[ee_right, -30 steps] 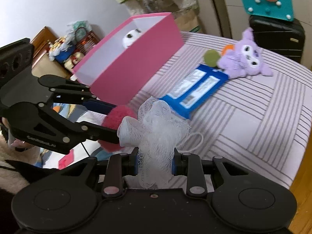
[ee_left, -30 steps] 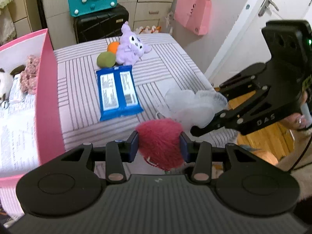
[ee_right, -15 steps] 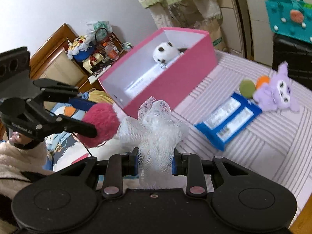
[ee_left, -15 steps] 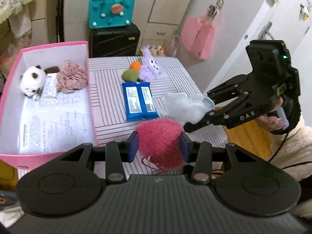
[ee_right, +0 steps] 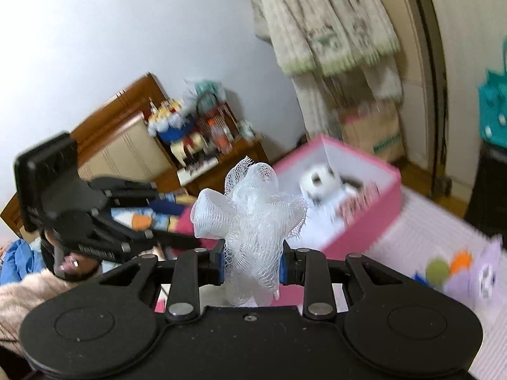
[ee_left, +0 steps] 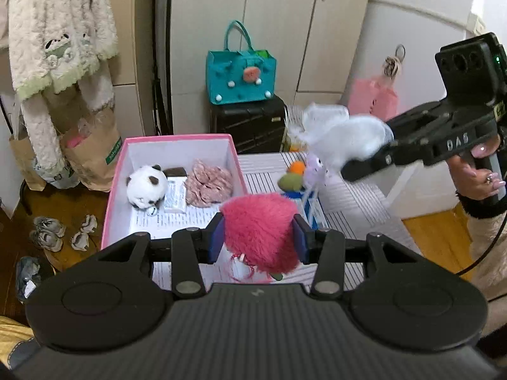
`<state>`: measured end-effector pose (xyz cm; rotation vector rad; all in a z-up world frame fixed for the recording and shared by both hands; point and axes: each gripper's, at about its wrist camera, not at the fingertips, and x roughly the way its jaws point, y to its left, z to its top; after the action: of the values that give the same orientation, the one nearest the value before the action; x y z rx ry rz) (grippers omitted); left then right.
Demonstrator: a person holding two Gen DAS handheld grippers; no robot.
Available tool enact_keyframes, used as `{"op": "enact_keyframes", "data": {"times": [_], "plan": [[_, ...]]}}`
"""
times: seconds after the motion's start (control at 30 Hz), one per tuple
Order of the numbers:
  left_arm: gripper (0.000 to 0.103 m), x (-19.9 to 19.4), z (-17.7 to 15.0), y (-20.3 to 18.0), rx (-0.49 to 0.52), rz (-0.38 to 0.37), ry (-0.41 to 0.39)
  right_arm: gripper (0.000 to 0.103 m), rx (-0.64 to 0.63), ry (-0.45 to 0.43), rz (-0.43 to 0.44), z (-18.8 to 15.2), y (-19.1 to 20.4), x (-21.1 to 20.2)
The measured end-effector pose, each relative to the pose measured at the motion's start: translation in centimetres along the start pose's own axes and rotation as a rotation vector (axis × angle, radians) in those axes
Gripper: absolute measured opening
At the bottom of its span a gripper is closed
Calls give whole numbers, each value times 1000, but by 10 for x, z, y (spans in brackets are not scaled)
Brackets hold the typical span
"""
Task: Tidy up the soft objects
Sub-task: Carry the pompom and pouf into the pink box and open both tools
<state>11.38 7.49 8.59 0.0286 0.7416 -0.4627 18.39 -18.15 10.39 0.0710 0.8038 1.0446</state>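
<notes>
My left gripper [ee_left: 258, 237] is shut on a fluffy red-pink pompom [ee_left: 259, 231], held above the near edge of the pink box [ee_left: 114, 183]. My right gripper [ee_right: 250, 266] is shut on a white mesh bath pouf [ee_right: 250, 218]; the pouf also shows in the left wrist view [ee_left: 345, 139], raised to the right of the box. The box holds a panda plush [ee_left: 147, 186], a pink scrunchie [ee_left: 209, 183] and a small packet [ee_left: 176, 194]. On the striped bed [ee_left: 355, 202] lie a purple plush [ee_left: 315, 167], a green ball [ee_left: 290, 182], an orange ball [ee_left: 296, 167] and a blue pack [ee_left: 312, 212].
A teal bag [ee_left: 240, 76] sits on a black case [ee_left: 250, 123] behind the bed. A pink bag [ee_left: 374, 98] hangs at the right. Robes [ee_left: 60, 47] hang at the left over paper bags. Shoes [ee_left: 47, 234] lie on the floor.
Both grippers have lifted higher with their objects. My left gripper moved left over the box's near end. The right gripper rose and swung toward the box.
</notes>
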Motion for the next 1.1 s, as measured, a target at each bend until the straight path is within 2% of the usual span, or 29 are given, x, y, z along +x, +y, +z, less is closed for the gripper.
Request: {"op": "enact_keyframes", "data": {"times": [0.13,0.3,0.37,0.47,0.7,0.9,0.97,1.07,1.1], "plan": [[43,-5,6,17,-23,-5,-27,34,-14,-17,24,26,3,13],[44,2,11,34,-19,17,-35,35,-64,-4,5,42,2,42],[45,15,13,42,-24,13,-16,36,-121,34,-15,40,-1,62],[45,40,13,60,-36,-15,37,36,-183,86,-101,33,-13,96],[45,102,11,105,-106,53,151,36,-321,227,-219,20,-38,163],[45,131,7,125,-120,95,153,38,-471,330,-290,17,-43,200],[45,143,8,130,-129,102,182,39,-536,373,-336,13,-44,213],[45,162,8,138,-164,83,246,41,-563,407,-320,13,-47,220],[45,167,7,139,-168,76,257,47,-561,408,-311,13,-47,220]]}}
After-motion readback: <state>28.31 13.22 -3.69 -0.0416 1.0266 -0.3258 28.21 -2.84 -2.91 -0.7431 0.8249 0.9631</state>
